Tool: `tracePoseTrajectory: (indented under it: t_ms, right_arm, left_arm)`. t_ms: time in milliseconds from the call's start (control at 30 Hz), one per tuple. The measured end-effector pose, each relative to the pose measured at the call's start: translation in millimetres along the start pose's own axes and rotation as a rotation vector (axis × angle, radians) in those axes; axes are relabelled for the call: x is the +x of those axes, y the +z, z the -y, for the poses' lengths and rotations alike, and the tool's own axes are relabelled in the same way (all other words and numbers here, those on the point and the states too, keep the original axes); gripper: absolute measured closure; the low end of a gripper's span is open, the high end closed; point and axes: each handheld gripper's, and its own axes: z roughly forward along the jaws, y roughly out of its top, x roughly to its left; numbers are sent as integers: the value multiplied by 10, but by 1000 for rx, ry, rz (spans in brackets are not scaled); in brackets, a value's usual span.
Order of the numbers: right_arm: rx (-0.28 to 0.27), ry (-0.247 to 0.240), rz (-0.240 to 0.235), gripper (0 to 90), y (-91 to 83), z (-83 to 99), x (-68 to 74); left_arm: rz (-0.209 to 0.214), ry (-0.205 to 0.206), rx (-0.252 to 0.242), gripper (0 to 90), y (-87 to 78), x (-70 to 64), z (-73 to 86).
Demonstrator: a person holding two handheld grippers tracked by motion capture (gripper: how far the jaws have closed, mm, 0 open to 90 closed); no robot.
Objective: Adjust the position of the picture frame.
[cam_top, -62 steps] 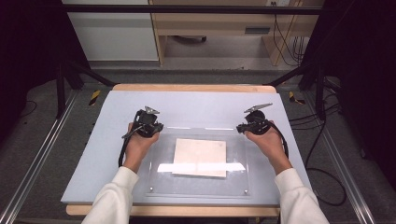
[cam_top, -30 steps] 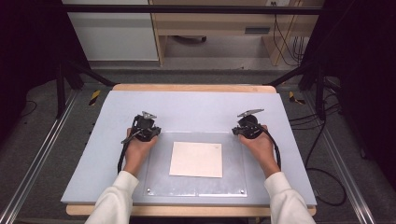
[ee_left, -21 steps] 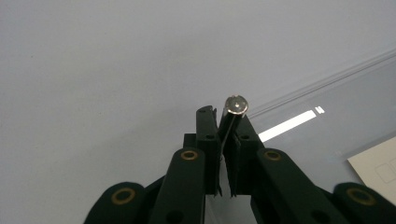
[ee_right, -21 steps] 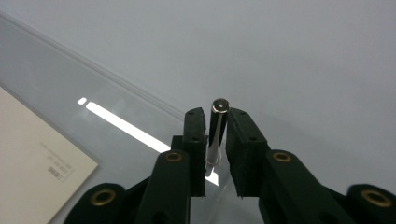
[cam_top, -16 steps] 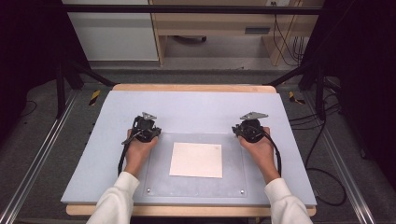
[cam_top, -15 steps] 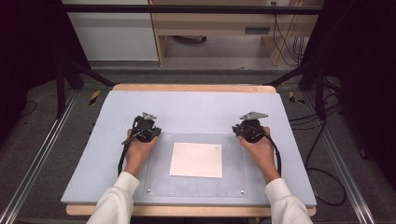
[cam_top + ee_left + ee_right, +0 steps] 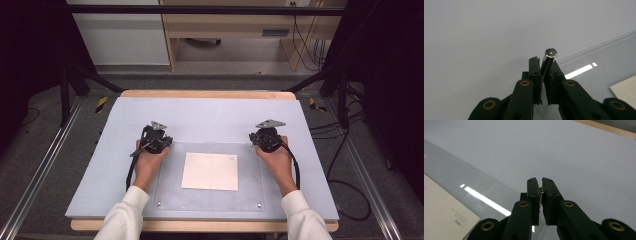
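A clear plastic sheet [image 7: 210, 200] lies flat on the table with a cream paper sheet [image 7: 210, 171] under its middle. My left gripper [image 7: 155, 141] sits at the sheet's far left corner, shut on a short metal peg [image 7: 550, 53] that stands up between its jaws. The sheet's edge [image 7: 599, 45] runs just to the right of those jaws. My right gripper [image 7: 266, 140] sits at the far right corner, shut on a small metal pin [image 7: 542, 189]. The right gripper view shows the sheet [image 7: 461, 177] and the paper [image 7: 441, 207] to its left.
The grey-blue table mat [image 7: 210, 115] stretches bare beyond both grippers to a wooden back edge [image 7: 210, 94]. Small screws [image 7: 159, 203] mark the sheet's near corners. Metal rails [image 7: 40, 170] flank the table, and cables [image 7: 345, 190] lie on the floor at right.
The glare on the clear sheet has gone and it now lies flat. Both grippers have drawn slightly toward the person, still at the far corners.
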Motion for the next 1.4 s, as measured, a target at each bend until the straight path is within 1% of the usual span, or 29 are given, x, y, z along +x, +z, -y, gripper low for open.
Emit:
tracePoseTrajectory:
  t_ms: [167,200,267,300,333,367,433,533,567,600,700,767,867,967,1033,1100,1167,1200,1233,1267,1300,1333,1367,1400]
  right_arm:
    - [-9,2,-3,844,0,15,-1]
    - [-8,0,-4,836,3,17,-1]
    - [-7,-1,-4,831,14,22,6]
    - [-5,0,-2,828,16,23,6]
    - [-4,0,-1,828,20,23,9]
    - [-3,-3,1,829,22,22,9]
    - [-2,5,2,836,21,23,11]
    - [-3,12,-2,828,22,29,11]
    - [-2,13,-3,827,22,30,12]
    - [-3,12,-1,826,23,30,14]
    - [-2,15,1,843,24,31,11]
    - [-1,14,4,850,22,29,12]
    - [2,6,11,852,24,24,18]
    - [8,10,6,853,26,17,13]
    - [10,12,5,853,26,15,12]
    - [10,11,3,854,26,16,9]
    - [14,14,2,854,26,12,8]
    - [18,12,1,855,27,8,3]
    - [27,20,-3,855,28,-5,3]
    - [36,16,-7,855,33,-16,-8]
    - [44,22,-12,855,34,-27,-13]
    - [56,19,-19,854,40,-42,-27]
    - [75,28,-28,854,47,-68,-42]
    - [87,33,-35,853,51,-85,-51]
  left_arm:
    - [3,-9,-40,829,-14,2,44]
    - [0,-2,-42,823,-30,9,51]
    - [-3,-6,-57,796,-45,15,57]
    - [3,-8,-74,791,-57,14,59]
    - [-2,-7,-87,795,-63,7,58]
    - [-4,3,-90,794,-71,9,56]
    - [-10,-6,-125,795,-91,-5,51]
    - [-22,7,-154,825,-116,-36,40]
    - [-25,5,-160,826,-123,-39,37]
    - [-23,-7,-164,829,-123,-41,35]
    - [-23,-7,-164,835,-123,-37,35]
    - [-33,3,-161,836,-128,-48,35]
    - [-35,-7,-166,836,-127,-51,36]
    - [-38,-9,-169,835,-124,-53,35]
    - [-46,-2,-172,835,-125,-62,39]
    - [-47,-5,-174,835,-126,-64,40]
    - [-45,-23,-177,837,-124,-64,41]
    - [-38,-25,-168,838,-123,-55,29]
    - [-35,-11,-152,840,-126,-49,10]
    - [-32,0,-135,842,-129,-43,-7]
    - [-28,6,-119,842,-130,-37,-28]
    - [-18,-1,-107,843,-124,-22,-51]
    - [-10,-6,-98,843,-120,-8,-64]
    - [-1,-4,-79,843,-114,16,-93]
